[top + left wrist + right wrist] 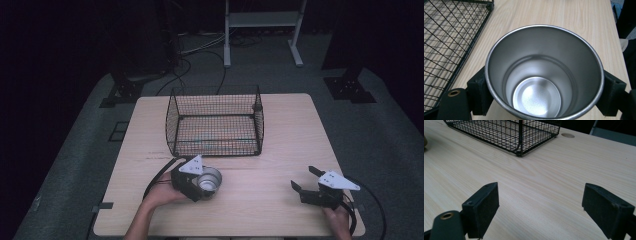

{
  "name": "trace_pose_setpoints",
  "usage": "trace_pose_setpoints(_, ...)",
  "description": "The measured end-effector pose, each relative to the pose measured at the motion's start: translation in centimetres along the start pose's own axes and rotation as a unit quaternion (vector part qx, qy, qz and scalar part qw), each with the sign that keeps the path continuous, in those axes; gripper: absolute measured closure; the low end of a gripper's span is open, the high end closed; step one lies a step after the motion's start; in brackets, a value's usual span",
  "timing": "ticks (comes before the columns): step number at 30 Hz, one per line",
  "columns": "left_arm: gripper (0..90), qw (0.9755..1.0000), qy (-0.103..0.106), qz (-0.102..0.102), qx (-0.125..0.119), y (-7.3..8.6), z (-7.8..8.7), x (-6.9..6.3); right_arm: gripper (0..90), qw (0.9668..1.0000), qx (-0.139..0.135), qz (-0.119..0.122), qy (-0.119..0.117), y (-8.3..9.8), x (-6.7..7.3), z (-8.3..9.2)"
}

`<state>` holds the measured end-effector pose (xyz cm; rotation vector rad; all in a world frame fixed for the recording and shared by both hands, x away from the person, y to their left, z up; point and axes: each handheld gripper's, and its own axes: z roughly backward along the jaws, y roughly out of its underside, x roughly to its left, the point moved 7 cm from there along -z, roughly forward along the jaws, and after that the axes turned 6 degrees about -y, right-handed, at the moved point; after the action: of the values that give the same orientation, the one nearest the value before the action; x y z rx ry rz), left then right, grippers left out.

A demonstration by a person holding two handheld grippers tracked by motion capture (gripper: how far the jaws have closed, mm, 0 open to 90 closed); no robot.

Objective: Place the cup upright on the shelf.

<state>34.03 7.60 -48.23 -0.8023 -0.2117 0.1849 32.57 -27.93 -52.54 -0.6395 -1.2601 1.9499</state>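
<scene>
The left gripper (200,184) is clamping a shiny, empty stainless-steel cup (544,72) at three and nine o'clock; it is looking light, stiff, slippery. The right gripper (546,207) is gaping wide, holding nothing

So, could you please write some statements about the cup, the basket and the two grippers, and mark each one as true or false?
1. The left gripper is shut on the steel cup. True: its fingers press on both sides of the cup.
2. The cup has water in it. False: it is empty and its bare bottom shows.
3. The right gripper holds a spoon. False: it is open, with nothing between its fingers.
4. The wire basket stands on the wooden table, beyond the cup. True.
5. The cup is already inside the basket. False: it is outside, nearer the person than the basket.
</scene>
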Motion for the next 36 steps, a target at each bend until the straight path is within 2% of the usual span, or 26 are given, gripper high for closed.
trace_pose_setpoints(11, 17.8, 0.9999, -0.002, 0.002, -0.014, -1.5, 1.1, 0.6, 13.4, 1.0000, 0.000, -0.001, 0.000, 0.0, 0.0, 0.0)
trace_pose_setpoints(22, 17.8, 0.9999, -0.006, -0.008, -0.013, -4.1, 2.5, 2.0, 13.4, 1.0000, -0.001, -0.002, 0.000, 0.0, 0.0, 0.0)
trace_pose_setpoints(28, 17.8, 0.9998, 0.000, -0.002, -0.021, -5.3, 3.2, 3.1, 13.4, 1.0000, -0.001, -0.003, -0.001, 0.0, 0.0, 0.0)
trace_pose_setpoints(36, 17.8, 0.9999, 0.006, 0.000, -0.014, -6.7, 4.0, 4.4, 13.4, 1.0000, -0.001, -0.002, -0.001, 0.0, 0.0, 0.0)
